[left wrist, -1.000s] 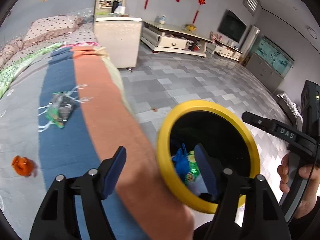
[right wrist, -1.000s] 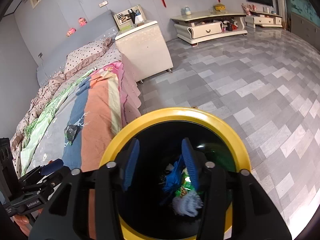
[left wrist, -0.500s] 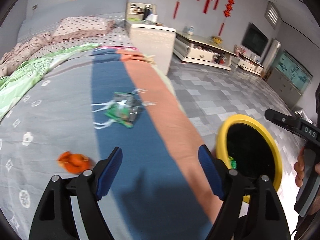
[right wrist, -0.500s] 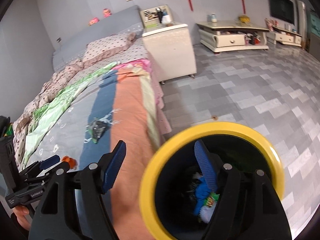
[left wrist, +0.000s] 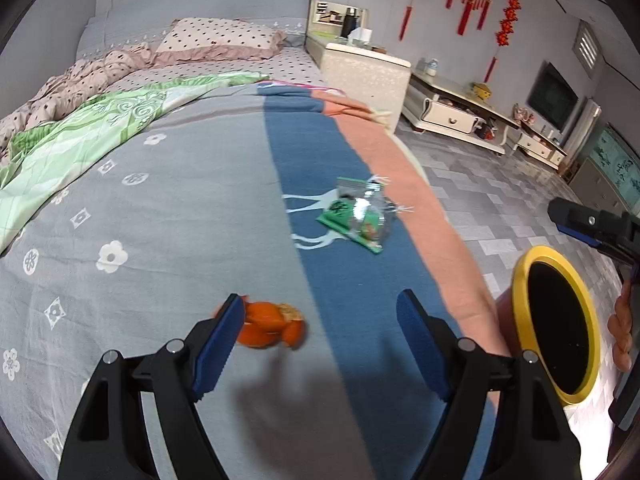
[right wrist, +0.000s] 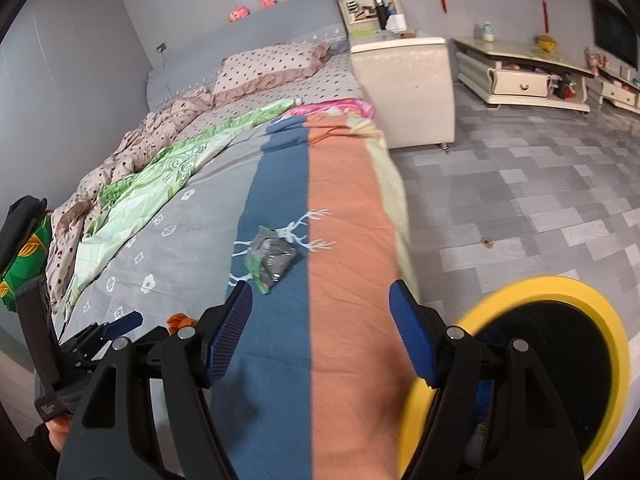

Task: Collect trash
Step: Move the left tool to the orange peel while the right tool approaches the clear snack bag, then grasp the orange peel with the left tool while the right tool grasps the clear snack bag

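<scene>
The crumpled orange peel (left wrist: 272, 330) lies just beside the wide, empty left gripper (left wrist: 320, 344), toward its left finger; the right gripper (right wrist: 320, 332), equally wide and empty, is farther.

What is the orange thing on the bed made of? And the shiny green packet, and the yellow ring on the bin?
The orange thing looks like citrus peel: curled, matte, paler inside. The green packet seems to be thin plastic film, crinkled, glossy, partly see-through. The bin's yellow ring looks like smooth hard plastic, though the picture is blurry there, so I can't be sure.
</scene>
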The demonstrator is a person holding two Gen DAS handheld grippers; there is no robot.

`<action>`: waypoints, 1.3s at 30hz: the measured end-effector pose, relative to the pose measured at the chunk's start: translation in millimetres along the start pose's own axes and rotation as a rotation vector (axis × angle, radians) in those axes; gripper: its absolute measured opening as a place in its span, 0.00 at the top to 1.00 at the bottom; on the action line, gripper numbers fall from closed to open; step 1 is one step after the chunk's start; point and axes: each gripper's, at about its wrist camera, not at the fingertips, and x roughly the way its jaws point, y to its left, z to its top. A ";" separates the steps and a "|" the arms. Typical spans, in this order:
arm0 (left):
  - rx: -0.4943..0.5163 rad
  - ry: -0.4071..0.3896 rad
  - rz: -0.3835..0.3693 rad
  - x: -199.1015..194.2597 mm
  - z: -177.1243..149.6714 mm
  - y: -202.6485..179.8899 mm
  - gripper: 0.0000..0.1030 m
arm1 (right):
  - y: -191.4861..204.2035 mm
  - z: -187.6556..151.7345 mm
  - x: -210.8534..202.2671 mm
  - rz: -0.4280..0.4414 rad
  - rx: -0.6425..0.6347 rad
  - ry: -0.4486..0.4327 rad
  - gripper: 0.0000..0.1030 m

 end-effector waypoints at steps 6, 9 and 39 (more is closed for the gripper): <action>-0.029 0.018 0.007 13.5 0.9 21.4 0.27 | 25.1 12.1 37.1 0.026 -0.040 0.030 0.34; -0.040 0.033 0.006 23.5 0.1 29.7 0.27 | 34.4 18.1 58.9 0.041 -0.055 0.049 0.34; -0.029 0.045 -0.014 70.9 -17.9 41.9 0.52 | 69.6 22.6 216.5 0.058 -0.168 0.110 0.62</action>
